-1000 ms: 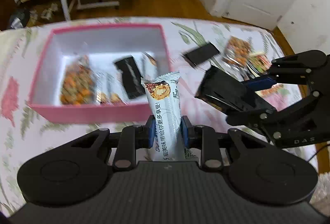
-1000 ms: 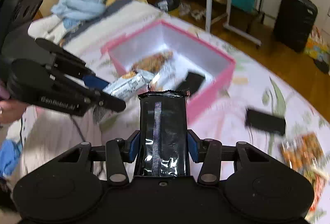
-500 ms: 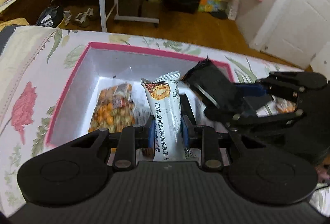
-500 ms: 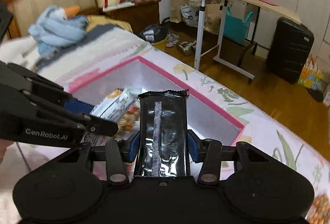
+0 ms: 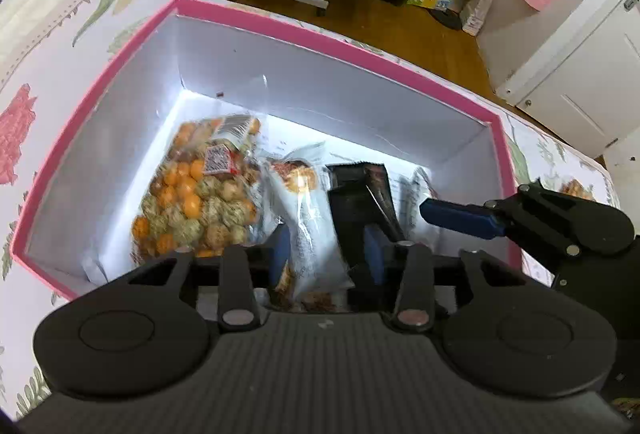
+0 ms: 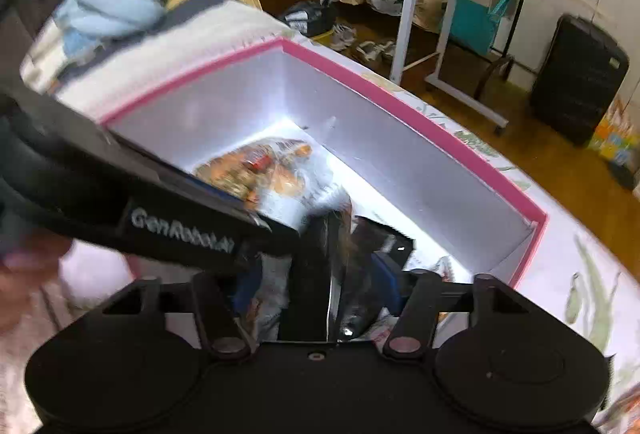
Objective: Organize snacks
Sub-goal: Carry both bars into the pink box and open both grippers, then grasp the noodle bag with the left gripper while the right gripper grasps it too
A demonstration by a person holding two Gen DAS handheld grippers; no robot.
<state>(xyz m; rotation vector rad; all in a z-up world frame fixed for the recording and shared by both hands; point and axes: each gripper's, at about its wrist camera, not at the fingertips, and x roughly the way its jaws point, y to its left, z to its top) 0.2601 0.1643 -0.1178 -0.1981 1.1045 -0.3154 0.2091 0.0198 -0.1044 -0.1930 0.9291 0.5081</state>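
Holding snack packets (image 5: 200, 194), pink box (image 5: 320, 34)

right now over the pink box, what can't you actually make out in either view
- Left wrist view: the near floor of the pink box is hidden by the left gripper body.
- Left wrist view: the white snack packet between the just-opened jaws is motion-blurred; its print is unreadable.
- Right wrist view: the black snack packet at the right gripper is smeared.
- Right wrist view: the orange snack bag is partly covered by the left gripper's arm.
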